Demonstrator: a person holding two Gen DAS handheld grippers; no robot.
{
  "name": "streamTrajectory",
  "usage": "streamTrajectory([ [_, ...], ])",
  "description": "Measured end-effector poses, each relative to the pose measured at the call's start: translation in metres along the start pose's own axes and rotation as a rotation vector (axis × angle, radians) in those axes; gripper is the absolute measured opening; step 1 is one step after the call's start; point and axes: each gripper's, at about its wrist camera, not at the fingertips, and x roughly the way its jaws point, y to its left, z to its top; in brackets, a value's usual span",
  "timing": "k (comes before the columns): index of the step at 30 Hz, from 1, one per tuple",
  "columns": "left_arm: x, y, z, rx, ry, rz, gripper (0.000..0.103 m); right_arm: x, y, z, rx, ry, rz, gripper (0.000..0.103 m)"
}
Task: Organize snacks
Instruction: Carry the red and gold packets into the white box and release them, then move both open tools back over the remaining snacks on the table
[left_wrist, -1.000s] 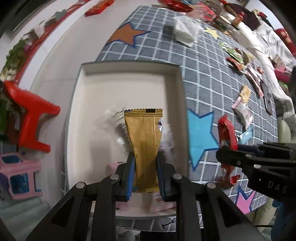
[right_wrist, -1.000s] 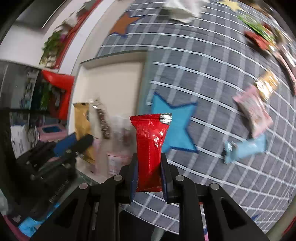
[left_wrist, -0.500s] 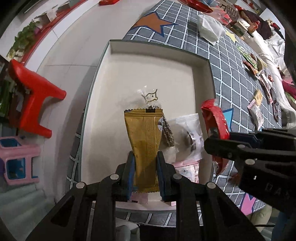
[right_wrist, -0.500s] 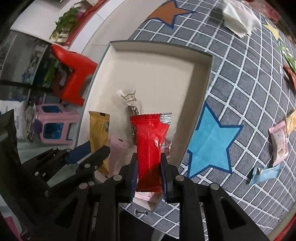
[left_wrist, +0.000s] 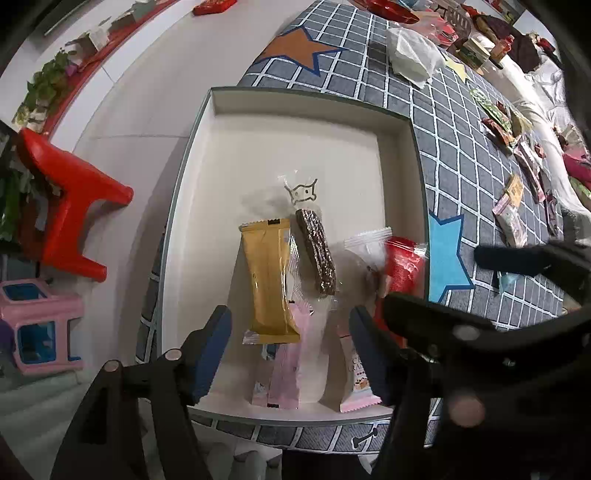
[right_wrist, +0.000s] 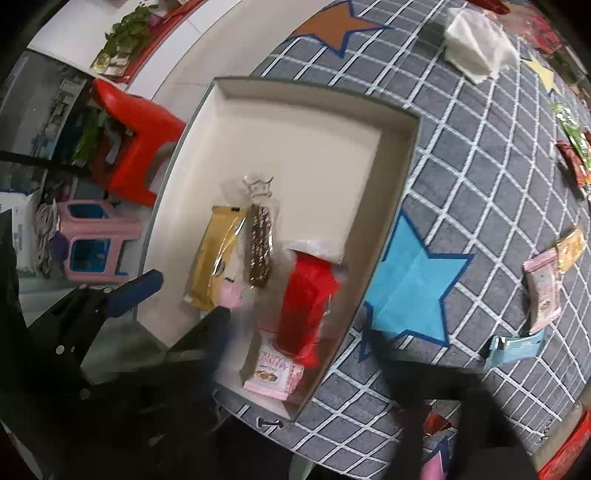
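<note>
Gold packet (left_wrist: 269, 282) lies in tray (left_wrist: 306, 99), between spread left fingers (left_wrist: 210, 347).

In the shallow cream tray (left_wrist: 397, 155) lie 2 long packets, a gold one (left_wrist: 269, 280) lying flat at the left and a blurred red one (right_wrist: 306, 306) tilted over other wrapped snacks at the right.

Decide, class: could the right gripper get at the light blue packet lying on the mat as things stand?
Probably yes. The right gripper is open and holds nothing, and the light blue packet lies alone on the grey mat beside the box, uncovered, with nothing between.
</note>
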Motion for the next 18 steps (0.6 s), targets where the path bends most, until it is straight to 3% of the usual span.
streamTrajectory([
  [6, 0.000, -0.008, 0.001, 0.014, 0.003, 0.008, 0.073, -0.012, -0.005, 0.001, 0.001, -0.053, -0.055, 0.094],
  [18, -0.003, -0.036, 0.008, 0.076, -0.008, 0.006, 0.073, -0.020, -0.044, -0.008, 0.073, -0.070, -0.059, 0.094],
])
